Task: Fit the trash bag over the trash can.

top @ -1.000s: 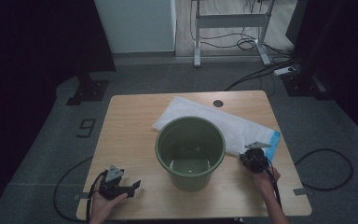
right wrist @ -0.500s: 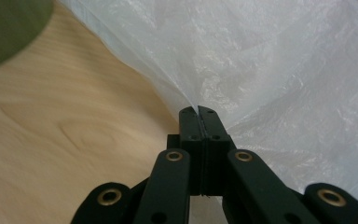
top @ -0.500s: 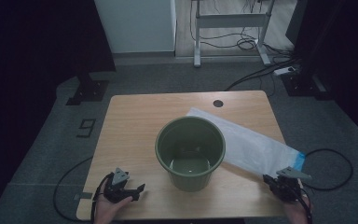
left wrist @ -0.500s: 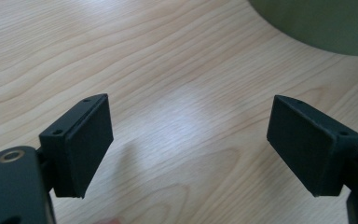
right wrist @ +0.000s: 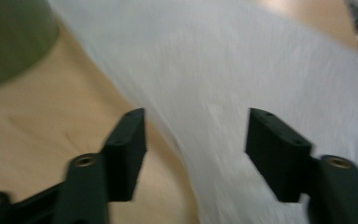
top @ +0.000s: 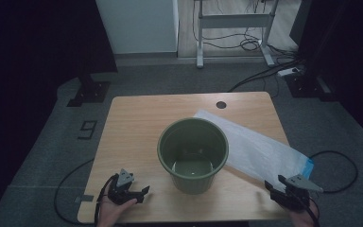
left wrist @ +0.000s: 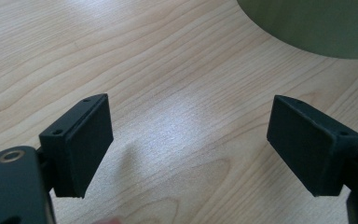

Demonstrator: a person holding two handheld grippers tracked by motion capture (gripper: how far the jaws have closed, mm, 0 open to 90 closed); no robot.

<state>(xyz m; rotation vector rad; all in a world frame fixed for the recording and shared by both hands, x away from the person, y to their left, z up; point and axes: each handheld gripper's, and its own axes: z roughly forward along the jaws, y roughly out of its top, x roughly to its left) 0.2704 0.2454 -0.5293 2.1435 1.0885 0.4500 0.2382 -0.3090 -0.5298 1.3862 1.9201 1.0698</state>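
— How many buckets on the bench (top: 137, 123)?
— One green bucket (top: 193, 153), standing upright.
— And bags?
— One white plastic bag (top: 257, 146), lying flat beside the bucket, with one blue edge at its near end.
— Grippers?
— Two: one left gripper (top: 133, 193) and one right gripper (top: 283, 191), each with two black fingers (left wrist: 81, 144).
— Anything else to count on the wood?
— One dark round hole (top: 221, 104) near the far edge. There is one bench.

Dim high view with dark edges; soft tabletop glare; motion-blurred right gripper view.
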